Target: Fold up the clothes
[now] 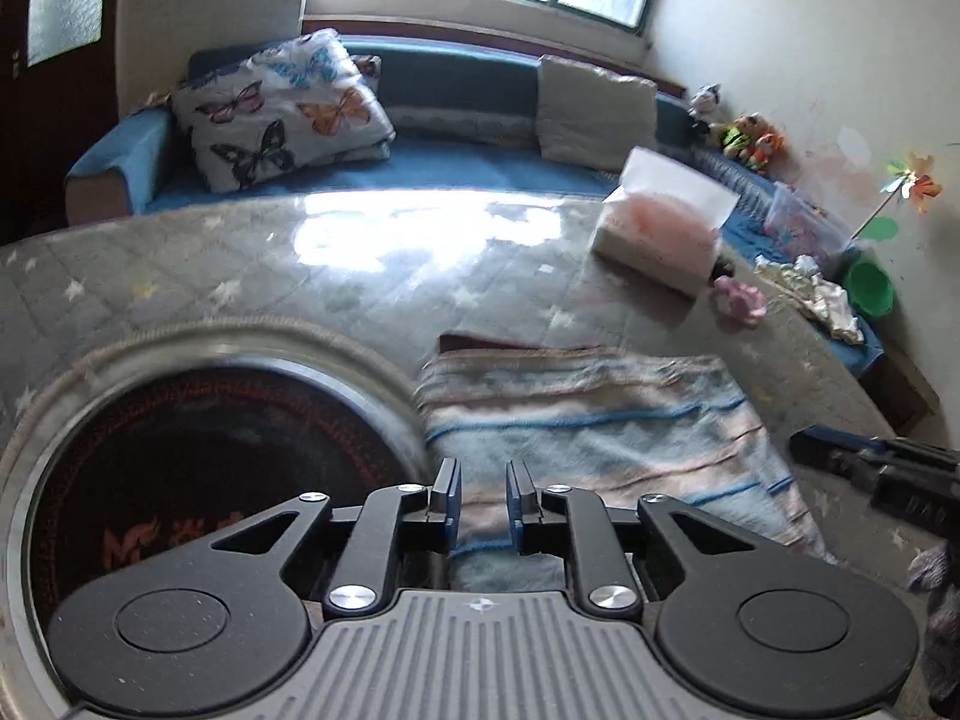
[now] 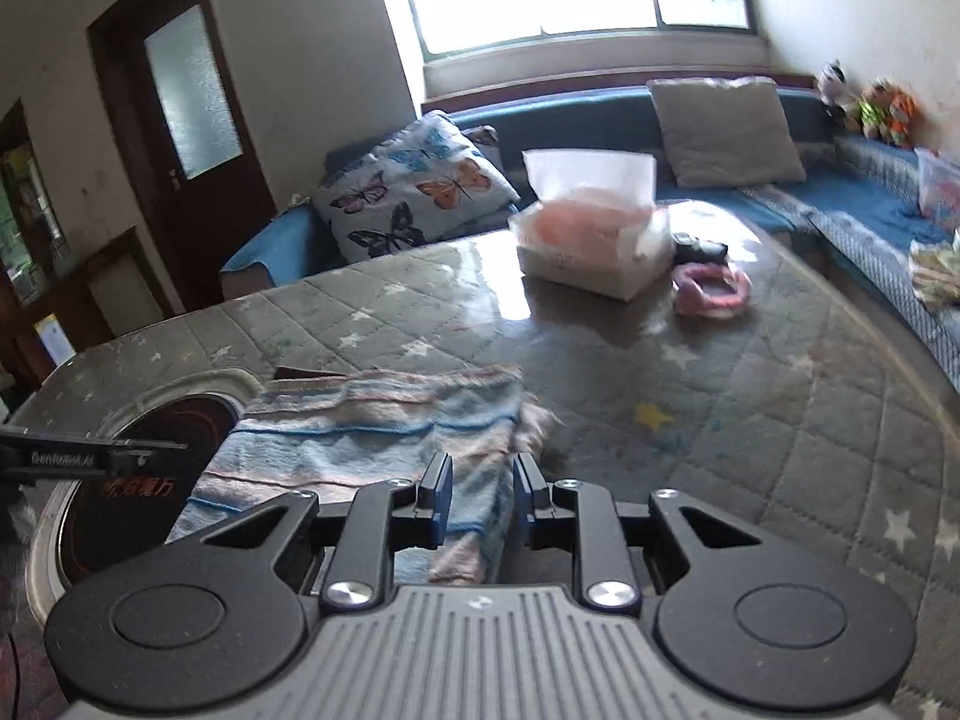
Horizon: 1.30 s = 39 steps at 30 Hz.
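Observation:
A striped blue, pink and white cloth (image 1: 600, 420) lies folded flat on the quilted grey table cover (image 1: 300, 276). It also shows in the right wrist view (image 2: 372, 426). My left gripper (image 1: 483, 480) hovers over the cloth's near left part, jaws a little apart with nothing between them. My right gripper (image 2: 480, 474) hovers over the cloth's near right edge, jaws likewise apart and empty. The right gripper's body shows at the right edge of the left wrist view (image 1: 888, 474). The left gripper's side shows at the left of the right wrist view (image 2: 90, 450).
A round black cooktop (image 1: 180, 480) with a metal rim is set into the table left of the cloth. A tissue pack (image 2: 594, 234), a pink ring-shaped thing (image 2: 711, 294) and a small dark object stand at the far side. A blue sofa (image 1: 456, 150) with cushions lies beyond.

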Available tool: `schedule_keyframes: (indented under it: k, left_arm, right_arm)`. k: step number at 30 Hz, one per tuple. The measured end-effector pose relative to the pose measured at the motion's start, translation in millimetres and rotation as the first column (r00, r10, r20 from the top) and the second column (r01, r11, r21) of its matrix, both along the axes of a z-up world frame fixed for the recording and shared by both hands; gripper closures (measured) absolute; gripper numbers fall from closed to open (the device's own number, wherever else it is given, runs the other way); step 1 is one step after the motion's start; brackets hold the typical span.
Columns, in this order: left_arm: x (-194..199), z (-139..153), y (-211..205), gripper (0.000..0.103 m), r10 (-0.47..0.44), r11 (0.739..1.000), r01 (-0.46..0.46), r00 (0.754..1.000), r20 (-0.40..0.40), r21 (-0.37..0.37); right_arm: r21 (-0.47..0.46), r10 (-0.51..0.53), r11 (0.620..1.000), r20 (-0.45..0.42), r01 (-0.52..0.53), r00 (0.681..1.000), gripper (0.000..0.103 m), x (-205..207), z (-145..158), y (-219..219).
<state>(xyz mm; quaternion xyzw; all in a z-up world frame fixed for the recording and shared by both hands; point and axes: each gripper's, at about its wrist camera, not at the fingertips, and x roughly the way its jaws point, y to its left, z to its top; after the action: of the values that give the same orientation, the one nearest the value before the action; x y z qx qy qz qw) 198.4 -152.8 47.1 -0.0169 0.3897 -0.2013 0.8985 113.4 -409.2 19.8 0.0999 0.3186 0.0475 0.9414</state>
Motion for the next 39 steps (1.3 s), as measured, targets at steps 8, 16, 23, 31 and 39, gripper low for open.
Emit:
schedule_keyframes:
  k: [8, 16, 23, 31, 39]
  left_arm:
    - [10.7, -16.2, -27.6, 0.085, -0.070, 0.997, 0.071, 0.997, -0.029, 0.023]
    - [20.6, -25.9, -24.5, 0.081, -0.062, 0.998, 0.064, 0.997, -0.055, 0.025]
    - [6.6, -16.4, -51.1, 0.077, -0.168, 0.986, 0.167, 0.985, -0.027, -0.017]
    - [15.7, -22.1, -65.2, 0.077, -0.186, 0.983, 0.185, 0.982, -0.035, -0.008]
    - [55.0, -21.5, -77.1, 0.080, -0.163, 0.986, 0.162, 0.986, -0.030, -0.049]
  right_arm:
    - [-0.076, 0.132, 0.988, -0.010, -0.133, 0.991, 0.077, 12.8, -8.6, 40.5]
    - [-0.047, 0.103, 0.994, -0.015, -0.103, 0.995, 0.076, 27.6, -10.9, 24.0]
    - [-0.022, 0.077, 0.997, -0.020, -0.078, 0.997, 0.076, 40.5, -12.9, 9.5]
    - [-0.014, 0.038, 0.999, -0.062, -0.039, 0.997, 0.076, 57.6, -28.5, 0.2]
    - [0.005, 0.043, 0.999, -0.031, -0.043, 0.999, 0.076, 66.5, -21.7, 0.7]
